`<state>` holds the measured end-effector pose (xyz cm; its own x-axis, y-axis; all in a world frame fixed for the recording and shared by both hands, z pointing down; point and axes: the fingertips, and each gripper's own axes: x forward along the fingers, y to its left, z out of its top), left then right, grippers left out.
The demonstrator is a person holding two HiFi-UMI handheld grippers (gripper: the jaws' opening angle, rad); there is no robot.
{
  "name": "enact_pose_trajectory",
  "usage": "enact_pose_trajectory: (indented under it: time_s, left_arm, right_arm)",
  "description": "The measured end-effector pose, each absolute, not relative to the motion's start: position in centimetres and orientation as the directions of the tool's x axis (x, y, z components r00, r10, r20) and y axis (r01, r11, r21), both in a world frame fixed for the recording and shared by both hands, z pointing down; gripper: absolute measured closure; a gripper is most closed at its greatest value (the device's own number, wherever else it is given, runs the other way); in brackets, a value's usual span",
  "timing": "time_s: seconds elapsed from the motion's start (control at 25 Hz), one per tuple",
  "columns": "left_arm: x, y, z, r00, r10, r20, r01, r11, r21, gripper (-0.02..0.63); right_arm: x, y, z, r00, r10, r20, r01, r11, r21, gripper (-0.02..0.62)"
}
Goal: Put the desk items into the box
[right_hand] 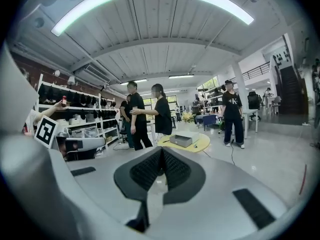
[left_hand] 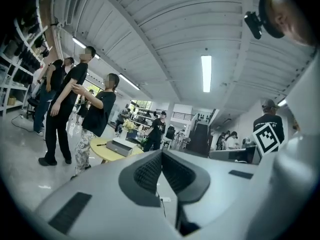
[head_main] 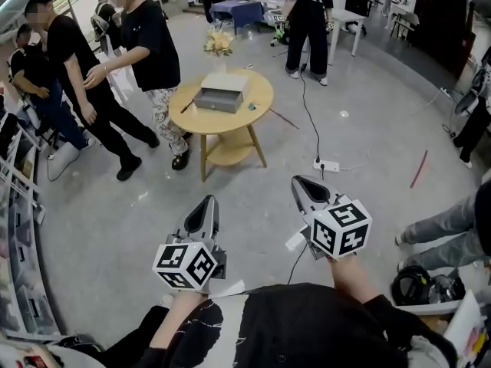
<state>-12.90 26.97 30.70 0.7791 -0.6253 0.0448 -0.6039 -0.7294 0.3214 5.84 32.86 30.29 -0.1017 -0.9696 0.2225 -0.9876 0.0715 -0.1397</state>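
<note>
A grey box (head_main: 222, 92) stands on a round wooden table (head_main: 201, 118) several steps ahead of me. Beside the box lie a dark pen (head_main: 186, 106) and a small teal item (head_main: 251, 106); a bunch of flowers (head_main: 219, 43) stands behind it. My left gripper (head_main: 209, 201) and right gripper (head_main: 298, 180) are held low over the floor, well short of the table, both shut with nothing between the jaws. The left gripper view shows the box (left_hand: 119, 146) and table (left_hand: 101, 153) beyond the closed left gripper (left_hand: 161, 153). In the right gripper view the box (right_hand: 181, 140) sits past the closed right gripper (right_hand: 161, 150).
Two people (head_main: 146, 44) stand just left of the table, another person (head_main: 308, 14) behind it. A power strip (head_main: 326, 165) with a cable lies on the floor to the table's right, and a red strip (head_main: 419, 169) farther right. Shelving (head_main: 15, 198) lines the left side.
</note>
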Motion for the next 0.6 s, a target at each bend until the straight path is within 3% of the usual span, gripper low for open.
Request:
enact_pose_trajectory:
  time_s: [0.6]
  left_arm:
    - [-11.3, 23.2, 33.9, 0.750, -0.652, 0.113, -0.648, -0.689, 0.325, 0.597]
  right_arm:
    - [7.7, 28.4, 34.6, -0.154, -0.945, 0.288, -0.976, 0.101, -0.191, 0.591]
